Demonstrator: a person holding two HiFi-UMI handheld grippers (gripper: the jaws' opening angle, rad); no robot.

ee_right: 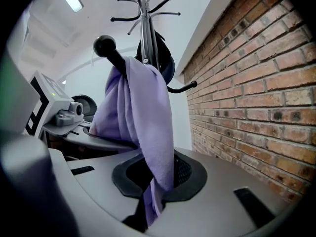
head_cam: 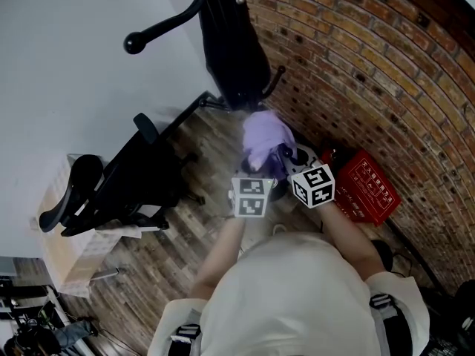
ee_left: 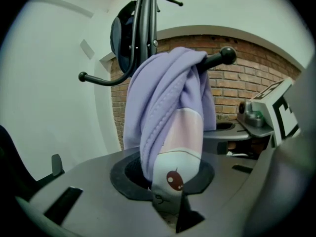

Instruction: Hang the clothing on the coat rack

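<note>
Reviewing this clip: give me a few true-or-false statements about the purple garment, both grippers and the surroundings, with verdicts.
1. The lilac fleece garment lies draped over a black ball-tipped peg of the coat rack. True.
2. The left gripper is empty, with its jaws apart. False: it is shut on the garment's lower fabric.
3. The right gripper is clamped on the same garment. True.
4. The red box sits on the black office chair. False: it lies on the wooden floor beside the brick wall.
5. Nothing else hangs on the rack. False: a dark item hangs higher up on its pole.
</note>
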